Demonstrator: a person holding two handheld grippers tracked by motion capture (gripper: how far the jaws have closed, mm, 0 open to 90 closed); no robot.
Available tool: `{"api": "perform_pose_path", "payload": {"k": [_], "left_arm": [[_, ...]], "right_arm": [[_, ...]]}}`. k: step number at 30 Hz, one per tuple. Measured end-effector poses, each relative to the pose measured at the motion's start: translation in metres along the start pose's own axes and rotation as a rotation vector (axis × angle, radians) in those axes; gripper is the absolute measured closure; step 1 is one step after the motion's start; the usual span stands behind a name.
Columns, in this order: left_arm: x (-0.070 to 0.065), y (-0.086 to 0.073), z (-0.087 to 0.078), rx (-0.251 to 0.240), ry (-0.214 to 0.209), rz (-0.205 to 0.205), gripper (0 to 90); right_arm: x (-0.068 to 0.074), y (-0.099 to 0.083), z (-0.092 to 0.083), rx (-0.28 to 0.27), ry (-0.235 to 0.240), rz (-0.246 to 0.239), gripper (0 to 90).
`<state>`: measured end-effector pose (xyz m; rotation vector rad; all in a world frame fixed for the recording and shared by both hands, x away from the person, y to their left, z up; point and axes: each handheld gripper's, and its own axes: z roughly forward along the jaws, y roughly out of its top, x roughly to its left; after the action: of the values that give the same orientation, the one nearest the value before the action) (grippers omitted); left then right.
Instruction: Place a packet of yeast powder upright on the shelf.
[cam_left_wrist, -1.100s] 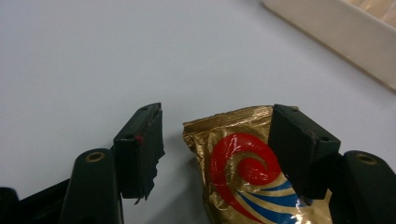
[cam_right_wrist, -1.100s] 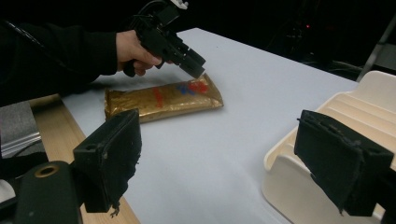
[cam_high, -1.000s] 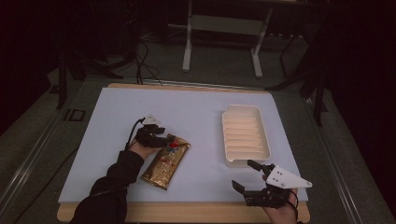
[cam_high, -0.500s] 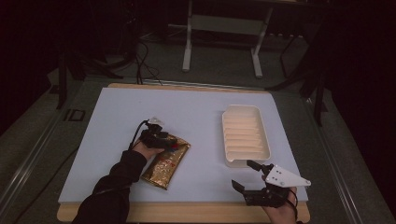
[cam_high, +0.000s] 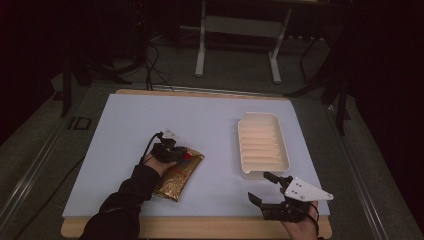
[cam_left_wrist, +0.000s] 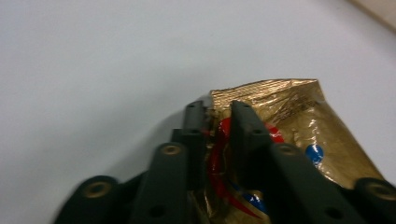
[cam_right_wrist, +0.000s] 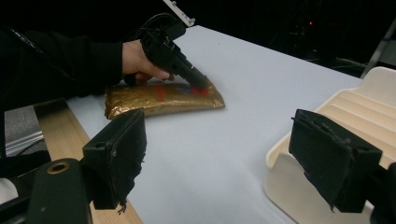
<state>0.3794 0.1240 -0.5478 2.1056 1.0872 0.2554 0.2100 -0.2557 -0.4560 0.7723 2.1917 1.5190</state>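
A smooth pale table (cam_high: 210, 125) sits in a dark room. The left gripper (cam_high: 170, 151) has just been closing and pinches the crinkly gold bag (cam_high: 179, 175). The right gripper (cam_high: 265, 187) gapes wide near the ridged cream tray (cam_high: 262, 145).

Left gripper (cam_high: 181, 154) low over the table at centre-left in high view, pointing up and to the right, L hand (cam_high: 159, 164) wrapped round its body, dark sleeve running back to the bottom edge. Jaws just been closing — now nearly together, pinching a fold of the gold pouch (cam_left_wrist: 299, 126) betw. the pads in left gripper view. Right gripper (cam_high: 265, 187) near the table's near edge at lower right, held level, grey three-cornered plate on top, R hand (cam_high: 300, 227) under it. Jaws spread wide — pads well apart, nothing betw. them in right gripper view.
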Motion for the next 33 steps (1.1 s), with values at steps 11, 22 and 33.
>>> {"api": "perform_pose_path", "payload": {"k": [11, 22, 33], "left_arm": [[-0.005, 0.003, -0.01, -0.033, 0.012, -0.001, 90.0], [-0.015, 0.013, -0.039, -0.123, 0.001, 0.007, 90.0], [-0.032, 0.018, -0.071, -0.211, -0.007, 0.075, 90.0]], "right_arm": [[0.001, 0.001, -0.003, -0.018, 0.0, -0.019, 22.9], [0.004, 0.003, -0.006, -0.044, -0.013, -0.055, 27.2], [0.003, 0.004, -0.004, -0.002, -0.009, -0.028, 31.8]]}}
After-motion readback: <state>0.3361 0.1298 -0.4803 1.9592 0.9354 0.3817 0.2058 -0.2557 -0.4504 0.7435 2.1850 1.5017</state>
